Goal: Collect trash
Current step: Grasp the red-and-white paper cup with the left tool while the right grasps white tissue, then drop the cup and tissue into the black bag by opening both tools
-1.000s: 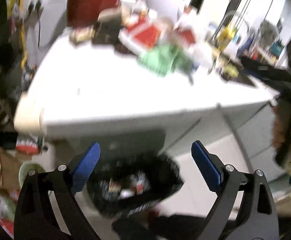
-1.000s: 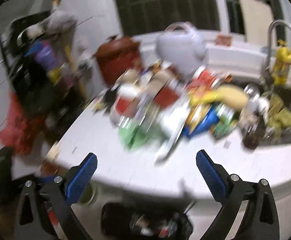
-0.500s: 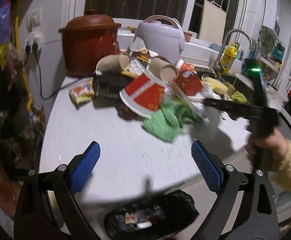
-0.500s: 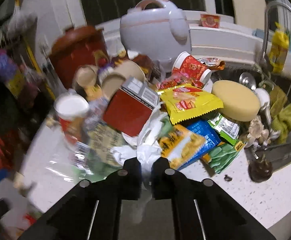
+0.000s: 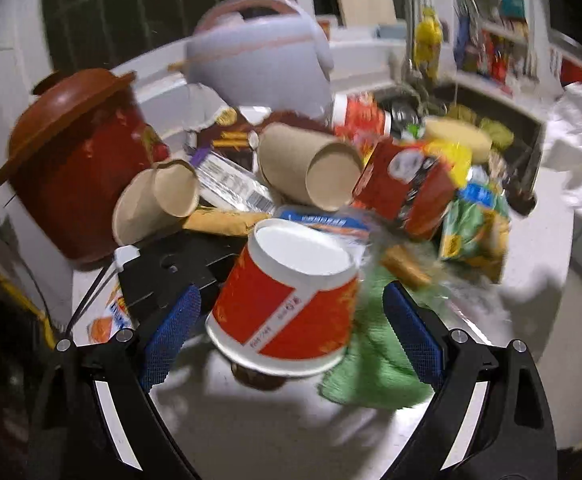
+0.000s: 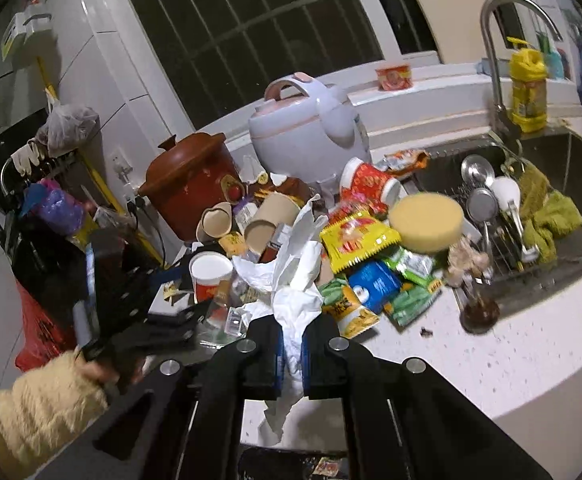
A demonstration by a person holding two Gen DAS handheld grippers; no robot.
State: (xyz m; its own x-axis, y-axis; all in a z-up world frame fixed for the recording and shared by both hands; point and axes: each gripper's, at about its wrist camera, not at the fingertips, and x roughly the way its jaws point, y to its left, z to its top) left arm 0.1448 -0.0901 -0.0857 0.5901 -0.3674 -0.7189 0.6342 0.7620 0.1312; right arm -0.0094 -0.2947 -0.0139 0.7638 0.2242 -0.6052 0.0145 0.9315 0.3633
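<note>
The right claw (image 6: 291,350) is pinching a crumpled white plastic wrapper (image 6: 297,276) lifted above the speckled white worktop (image 6: 503,344) beside the litter pile, while the left claw (image 5: 289,330) is spread wide around a tilted red-and-white paper tub (image 5: 287,300).

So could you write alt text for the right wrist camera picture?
The right gripper has its fingers shut on a crumpled white plastic wrapper above a white speckled countertop heaped with snack wrappers and cups, with a steel sink to the right.
</note>
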